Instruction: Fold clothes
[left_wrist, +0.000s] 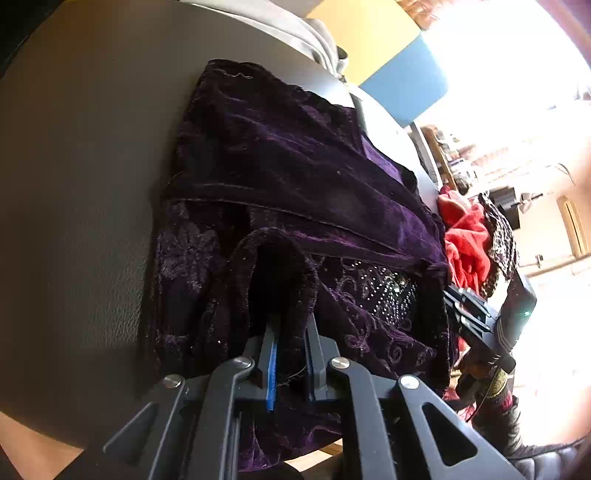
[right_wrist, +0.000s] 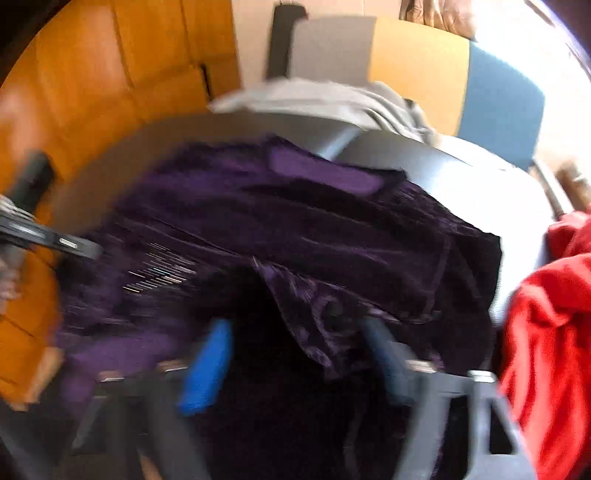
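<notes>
Purple velvet garment (left_wrist: 295, 177) lies part-folded on the grey table (left_wrist: 81, 184). Left gripper (left_wrist: 290, 332) is pinched tight on a raised fold at its near edge. Right gripper (right_wrist: 295, 343), blurred, shows jaws wide apart over the cloth; red garment (right_wrist: 546, 332) alongside.

One purple velvet garment (left_wrist: 295, 192) lies on one grey surface (left_wrist: 85, 177), with one grey garment (right_wrist: 325, 99), one red garment (right_wrist: 546, 332), possibly a patterned one (left_wrist: 500, 236), and two hand-held grippers (left_wrist: 290, 332).

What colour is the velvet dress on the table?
Dark purple, with flower patterns and sparkly beads near one edge. It shows best in the left wrist view.
</notes>
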